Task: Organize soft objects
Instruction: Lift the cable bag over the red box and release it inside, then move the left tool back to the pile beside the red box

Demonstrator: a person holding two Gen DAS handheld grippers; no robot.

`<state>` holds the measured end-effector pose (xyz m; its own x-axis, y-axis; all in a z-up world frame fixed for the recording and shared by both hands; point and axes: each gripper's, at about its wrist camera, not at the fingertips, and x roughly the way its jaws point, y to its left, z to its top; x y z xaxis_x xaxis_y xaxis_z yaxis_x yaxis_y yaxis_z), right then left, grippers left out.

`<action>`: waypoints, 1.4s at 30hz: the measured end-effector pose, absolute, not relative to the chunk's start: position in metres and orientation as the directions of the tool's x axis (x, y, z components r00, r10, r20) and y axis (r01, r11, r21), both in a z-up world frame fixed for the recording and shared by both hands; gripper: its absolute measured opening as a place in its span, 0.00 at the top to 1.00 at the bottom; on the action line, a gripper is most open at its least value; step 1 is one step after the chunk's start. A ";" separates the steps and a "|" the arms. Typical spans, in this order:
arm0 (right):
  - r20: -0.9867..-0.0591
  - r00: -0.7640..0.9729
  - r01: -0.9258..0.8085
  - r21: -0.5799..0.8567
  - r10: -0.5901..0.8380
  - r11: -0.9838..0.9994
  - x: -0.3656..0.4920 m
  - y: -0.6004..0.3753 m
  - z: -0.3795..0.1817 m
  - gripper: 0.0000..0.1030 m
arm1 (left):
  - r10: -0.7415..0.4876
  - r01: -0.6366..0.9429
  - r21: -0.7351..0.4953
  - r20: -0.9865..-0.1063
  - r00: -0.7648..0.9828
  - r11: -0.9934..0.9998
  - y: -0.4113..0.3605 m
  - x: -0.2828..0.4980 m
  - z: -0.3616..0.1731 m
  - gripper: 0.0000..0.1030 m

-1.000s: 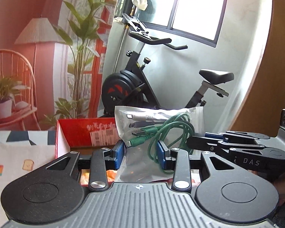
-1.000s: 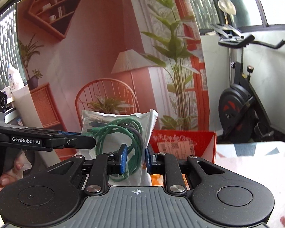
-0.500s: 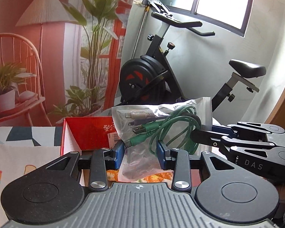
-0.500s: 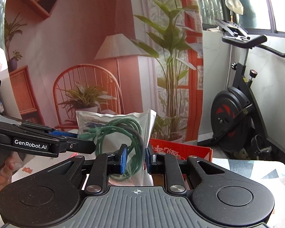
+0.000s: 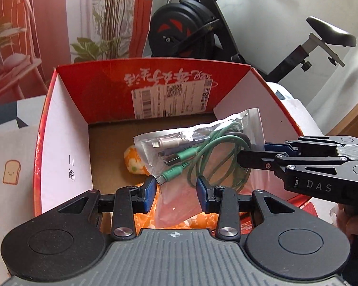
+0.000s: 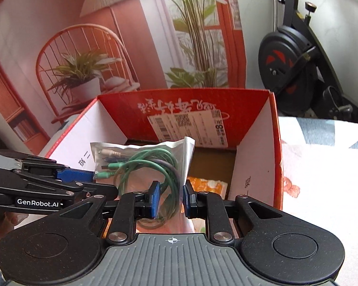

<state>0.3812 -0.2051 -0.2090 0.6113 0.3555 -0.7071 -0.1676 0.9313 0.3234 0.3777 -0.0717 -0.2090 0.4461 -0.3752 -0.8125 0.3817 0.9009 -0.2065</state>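
1. The cable bag [image 5: 198,152] is clamped from both sides: the left gripper [image 5: 175,189] holds its lower edge between narrowly set blue pads, and the right gripper [image 6: 170,197] pinches its other side with pads set closer still.
2. And here's the change! A second ago the bag hung level in front of the exercise bike [image 5: 191,23] and the window; now both grippers have tipped downward and the open red box [image 5: 64,109] fills both views.
3. So the carry looks done, and by my reading the lowering into the box is under way, with release still to come.
4. The bag sits over the box's mouth, above its brown floor, toward the right wall in the left view.
5. Below it lies an orange flowered soft item [image 5: 133,162], already in the box.
6. The bag itself: clear, crinkled plastic, a silvery top edge, coiled green and grey cables inside with plugs pointing left. It sags between the two grips.
7. Outside the box, a patterned cloth [image 6: 322,166] covers the surface on the right.
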 end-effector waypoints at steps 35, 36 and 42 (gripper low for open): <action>-0.568 0.765 -0.175 0.270 0.303 0.947 0.255 -0.230 -0.153 0.56 | -0.382 0.396 -0.136 -0.655 0.652 0.908 -0.005 0.266 -0.144 0.38; -0.560 0.773 -0.169 0.271 0.298 0.948 0.246 -0.233 -0.155 0.53 | -0.373 0.386 -0.130 -0.648 0.664 0.913 0.002 0.258 -0.145 0.38; -0.533 0.807 -0.130 0.260 0.255 0.957 0.201 -0.252 -0.168 0.41 | -0.370 0.332 -0.184 -0.625 0.687 0.925 0.032 0.221 -0.159 0.38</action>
<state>0.2014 -0.2522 -0.1680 0.8067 0.2549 -0.5331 -0.1302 0.9567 0.2604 0.2206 0.0323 -0.1587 0.6873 -0.3705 -0.6248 0.3319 0.9253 -0.1836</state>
